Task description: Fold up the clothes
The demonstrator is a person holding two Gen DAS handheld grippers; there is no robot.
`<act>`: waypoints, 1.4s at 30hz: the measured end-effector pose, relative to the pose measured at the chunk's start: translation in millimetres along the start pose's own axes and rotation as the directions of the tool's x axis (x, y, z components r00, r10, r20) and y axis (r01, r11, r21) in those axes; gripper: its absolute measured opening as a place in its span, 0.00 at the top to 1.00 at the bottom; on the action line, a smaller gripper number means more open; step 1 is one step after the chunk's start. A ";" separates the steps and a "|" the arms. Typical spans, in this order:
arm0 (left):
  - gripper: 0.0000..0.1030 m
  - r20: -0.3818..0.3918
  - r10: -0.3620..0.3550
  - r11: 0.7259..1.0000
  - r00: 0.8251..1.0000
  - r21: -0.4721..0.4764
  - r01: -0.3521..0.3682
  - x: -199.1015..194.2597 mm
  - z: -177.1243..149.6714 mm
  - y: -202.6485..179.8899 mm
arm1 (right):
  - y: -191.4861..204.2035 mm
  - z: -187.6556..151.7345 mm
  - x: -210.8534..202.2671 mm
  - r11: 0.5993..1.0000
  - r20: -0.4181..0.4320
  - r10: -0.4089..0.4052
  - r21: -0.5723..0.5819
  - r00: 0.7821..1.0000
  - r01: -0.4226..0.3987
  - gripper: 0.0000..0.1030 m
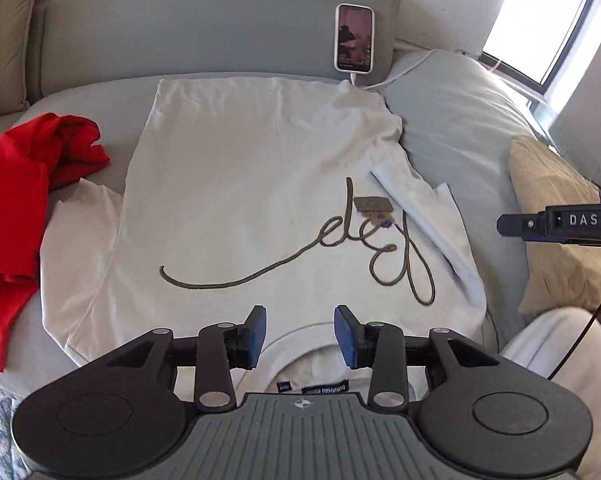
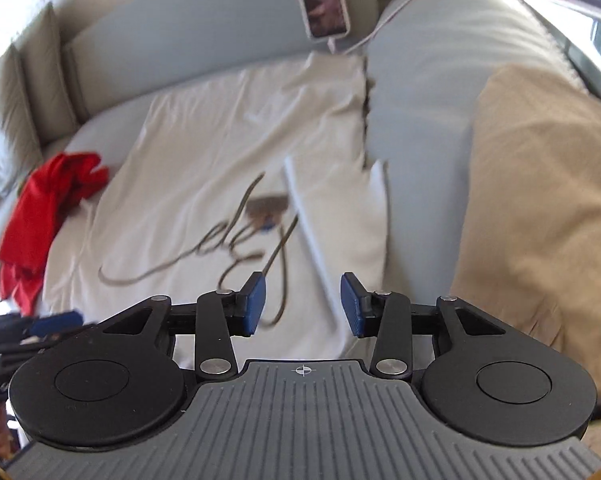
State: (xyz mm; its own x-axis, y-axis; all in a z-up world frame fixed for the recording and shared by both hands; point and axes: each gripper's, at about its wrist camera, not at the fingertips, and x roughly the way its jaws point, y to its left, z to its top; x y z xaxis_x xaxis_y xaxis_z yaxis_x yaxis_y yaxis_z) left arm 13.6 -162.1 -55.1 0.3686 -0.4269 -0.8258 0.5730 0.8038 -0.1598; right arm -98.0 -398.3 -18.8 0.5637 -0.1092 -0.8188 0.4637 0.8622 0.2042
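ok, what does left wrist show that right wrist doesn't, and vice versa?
Left wrist only: the white T-shirt's collar with its neck labels just past the open left gripper, and the shirt's left sleeve spread flat. Right wrist only: the whole tan cushion and beige cushions at far left; this view is motion-blurred. Both: the shirt with script lettering, the right sleeve folded inward, red garment, phone on its cable, and each other's gripper at the frame edge; the right gripper is open.
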 end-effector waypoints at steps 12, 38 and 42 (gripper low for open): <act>0.52 -0.071 0.076 0.991 0.995 -0.109 -0.083 26.2 0.3 12.6 | -55.0 63.4 93.6 0.993 -0.082 -0.015 0.114 0.996 0.025 0.59; 0.46 -0.018 0.032 0.995 0.999 -0.098 -0.033 1.0 -14.4 5.1 | -63.6 67.9 69.0 0.990 0.048 0.014 0.140 0.999 -0.021 0.99; 0.46 0.004 0.002 0.995 1.000 -0.095 -0.001 -9.6 -18.3 1.7 | -60.2 57.6 2.8 0.978 0.192 -0.104 0.199 0.976 0.065 0.99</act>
State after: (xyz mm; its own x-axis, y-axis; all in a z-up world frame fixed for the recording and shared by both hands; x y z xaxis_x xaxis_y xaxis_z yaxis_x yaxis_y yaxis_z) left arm -2.3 -149.1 -57.4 0.3726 -0.4272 -0.8238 0.5004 0.8401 -0.2093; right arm -84.9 -479.0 -2.5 0.6334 -0.2912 -0.7169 0.6259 0.7375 0.2535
